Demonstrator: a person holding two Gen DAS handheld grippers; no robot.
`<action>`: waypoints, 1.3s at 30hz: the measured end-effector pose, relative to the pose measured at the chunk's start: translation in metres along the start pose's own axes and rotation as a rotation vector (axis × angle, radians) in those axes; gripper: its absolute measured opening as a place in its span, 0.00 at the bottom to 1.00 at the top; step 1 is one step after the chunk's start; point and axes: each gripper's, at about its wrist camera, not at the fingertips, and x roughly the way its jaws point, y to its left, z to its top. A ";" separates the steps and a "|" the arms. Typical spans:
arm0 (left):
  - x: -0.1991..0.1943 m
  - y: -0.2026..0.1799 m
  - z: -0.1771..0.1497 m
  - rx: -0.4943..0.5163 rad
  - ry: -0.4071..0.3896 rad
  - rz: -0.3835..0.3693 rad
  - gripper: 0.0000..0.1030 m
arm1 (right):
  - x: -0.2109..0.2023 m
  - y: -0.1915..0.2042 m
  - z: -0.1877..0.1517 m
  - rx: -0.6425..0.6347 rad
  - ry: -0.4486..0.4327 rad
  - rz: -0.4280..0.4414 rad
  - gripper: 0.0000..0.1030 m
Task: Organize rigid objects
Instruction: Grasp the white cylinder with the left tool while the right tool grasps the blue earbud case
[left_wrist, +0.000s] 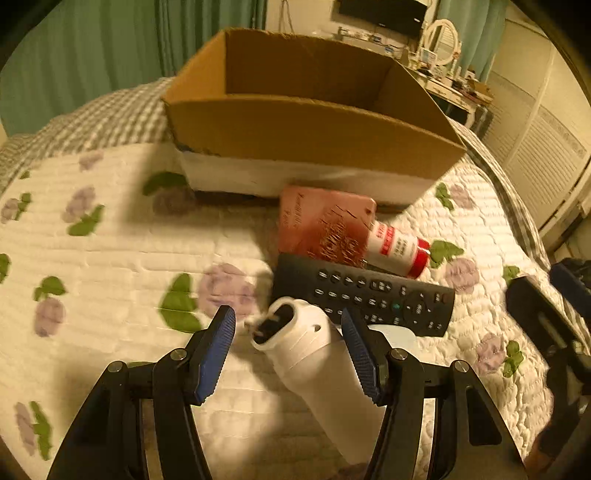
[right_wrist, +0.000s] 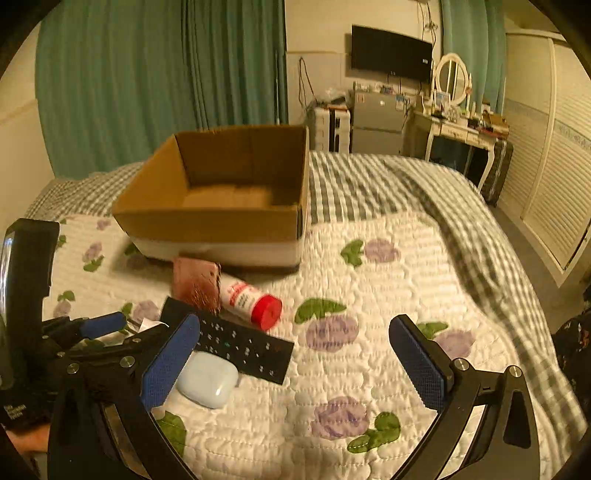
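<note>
An open cardboard box (left_wrist: 314, 125) stands on the bed; it shows empty in the right wrist view (right_wrist: 221, 221). In front of it lie a pink card-like packet (left_wrist: 325, 225), a white bottle with a red cap (left_wrist: 400, 251), a black remote (left_wrist: 365, 295) and a pale blue earbud case (right_wrist: 207, 378). My left gripper (left_wrist: 288, 339) is open, its fingers on either side of a white cylindrical device (left_wrist: 317, 362) lying on the quilt. My right gripper (right_wrist: 295, 362) is open and empty, above the quilt to the right of the pile.
A white quilt with purple flowers (right_wrist: 351, 354) covers the near bed, over a grey checked blanket (right_wrist: 369, 184). Green curtains, a dresser with mirror (right_wrist: 452, 77), a wall television and slatted wardrobe doors stand beyond. The left gripper body (right_wrist: 55, 332) is close at my right gripper's left.
</note>
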 end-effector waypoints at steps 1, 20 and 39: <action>0.003 -0.002 -0.001 0.013 0.005 0.002 0.61 | 0.004 0.000 -0.002 0.000 0.011 -0.004 1.00; 0.018 0.070 -0.008 -0.127 0.109 -0.063 0.62 | 0.062 0.028 -0.033 0.007 0.227 0.071 1.00; -0.007 0.072 0.000 -0.170 0.127 -0.056 0.63 | 0.064 0.050 -0.045 -0.061 0.225 0.117 0.50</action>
